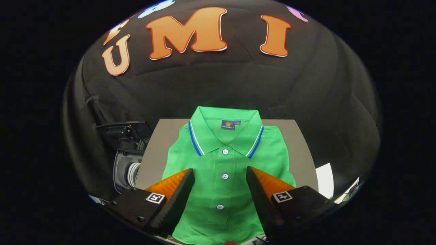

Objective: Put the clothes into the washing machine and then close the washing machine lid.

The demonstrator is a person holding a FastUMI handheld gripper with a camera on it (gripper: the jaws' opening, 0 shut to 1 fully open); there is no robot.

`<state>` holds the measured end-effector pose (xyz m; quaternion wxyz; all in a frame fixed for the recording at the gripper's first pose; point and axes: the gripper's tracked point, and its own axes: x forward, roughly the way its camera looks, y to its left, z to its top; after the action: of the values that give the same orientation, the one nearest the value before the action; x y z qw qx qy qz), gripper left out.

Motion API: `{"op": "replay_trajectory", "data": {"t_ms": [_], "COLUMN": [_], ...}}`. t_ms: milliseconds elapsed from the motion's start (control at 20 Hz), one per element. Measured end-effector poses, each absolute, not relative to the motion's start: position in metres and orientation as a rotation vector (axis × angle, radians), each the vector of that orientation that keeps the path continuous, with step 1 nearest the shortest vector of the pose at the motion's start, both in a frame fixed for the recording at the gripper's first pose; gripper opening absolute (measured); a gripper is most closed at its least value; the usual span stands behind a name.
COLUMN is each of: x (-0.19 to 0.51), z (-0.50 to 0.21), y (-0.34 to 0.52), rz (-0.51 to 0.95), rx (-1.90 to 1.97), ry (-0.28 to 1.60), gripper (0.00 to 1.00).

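Your gripper (pixel 220 177) hung released, fingers spread over the shirt (pixel 224 170) folded mid-desk (pixel 163 136) — soft, light, likely to sag — so you'd best pinch a thick fold by the placket.

The camera rides on the gripper (pixel 219 172), looking forward and down along its spread fingers, close above a shirt (pixel 224 170) on a table (pixel 160 149).

No text can be read. A small label (pixel 228 125) inside the shirt (pixel 224 170) collar, beyond the open fingers (pixel 177 190), is too small to be made out.
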<state>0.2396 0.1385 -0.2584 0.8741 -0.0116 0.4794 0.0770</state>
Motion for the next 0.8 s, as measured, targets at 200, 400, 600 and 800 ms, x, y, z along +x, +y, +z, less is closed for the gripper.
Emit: {"op": "replay_trajectory", "data": {"t_ms": [200, 400, 600, 800], "x": [0.234, 0.238, 0.234, 0.237], "z": [-0.282, -0.283, -0.282, -0.279], "y": [0.138, 0.14, 0.141, 0.14], "rz": [0.151, 0.214, 0.259, 0.281], "rx": [0.014, -0.018, -0.04, 0.033], "ry": [1.103, 1.107, 1.109, 1.118], "gripper": [0.99, 1.0, 0.82, 0.25]}}
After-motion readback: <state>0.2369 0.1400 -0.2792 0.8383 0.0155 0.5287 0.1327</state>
